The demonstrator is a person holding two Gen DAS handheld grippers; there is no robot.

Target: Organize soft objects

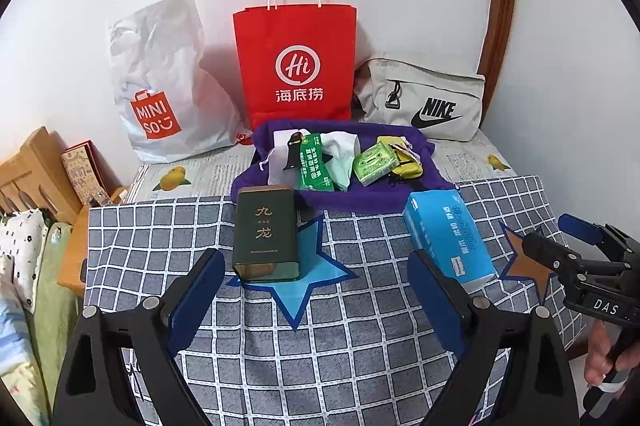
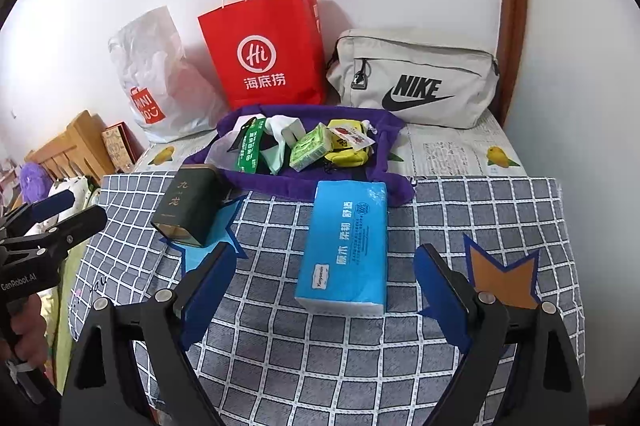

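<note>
My right hand-held gripper (image 2: 320, 290) hangs released, jaws wide, just short of the soft blue plastic-wrapped tissue pack (image 2: 345, 246) lying on the checked grey cloth (image 2: 320, 358). My left hand-held gripper (image 1: 316, 298) is likewise spread and empty. I'd straddle the pack's narrow width and squeeze gently.

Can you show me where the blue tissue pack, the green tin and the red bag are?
blue tissue pack (image 2: 346, 246), right wrist view, middle of its top face.
green tin (image 1: 266, 234), left wrist view, centre of its top face.
red bag (image 1: 296, 66), left wrist view, on the white logo.
</note>
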